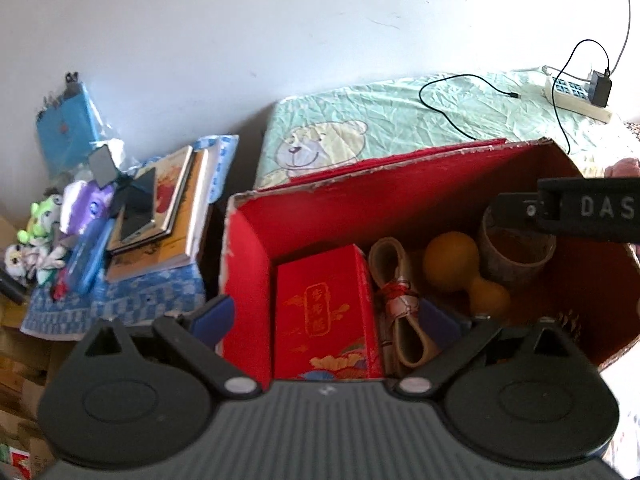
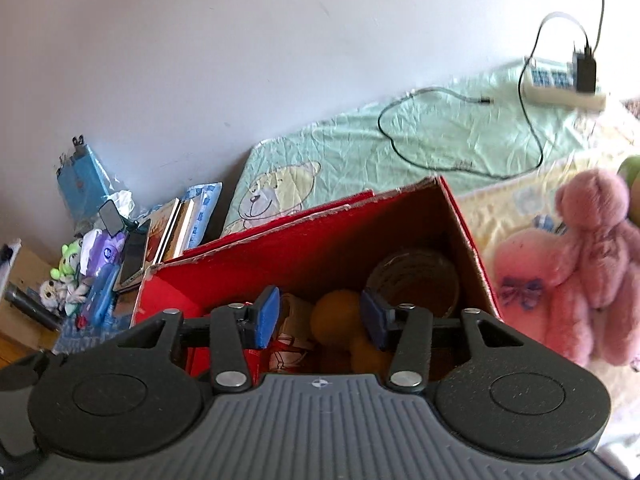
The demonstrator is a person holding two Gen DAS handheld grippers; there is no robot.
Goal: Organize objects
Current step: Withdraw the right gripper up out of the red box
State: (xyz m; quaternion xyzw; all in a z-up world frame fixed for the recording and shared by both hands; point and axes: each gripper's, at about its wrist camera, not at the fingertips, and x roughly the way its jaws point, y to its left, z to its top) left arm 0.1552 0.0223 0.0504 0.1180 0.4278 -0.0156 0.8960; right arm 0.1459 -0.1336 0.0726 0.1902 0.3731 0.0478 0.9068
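An open red cardboard box (image 1: 320, 216) stands on the bed. Inside it lie a small red printed carton (image 1: 326, 312), a beige rolled strap tied with red thread (image 1: 394, 280), an orange gourd (image 1: 452, 260) and a woven cup (image 1: 516, 256). My left gripper (image 1: 326, 316) hovers over the box's near left part, open wide, with nothing held. My right gripper (image 2: 320, 316) hangs open above the gourd (image 2: 336, 312) and the cup (image 2: 416, 284), empty. Its black housing marked DAS (image 1: 592, 208) shows over the cup in the left wrist view.
A pink plush bear (image 2: 592, 264) lies right of the box on the bed. A power strip (image 2: 560, 84) and black cable (image 2: 460, 132) rest on the green sheet. To the left, books with a phone (image 1: 160, 208), small toys (image 1: 40, 232) and a blue packet (image 1: 68, 128) crowd a low surface.
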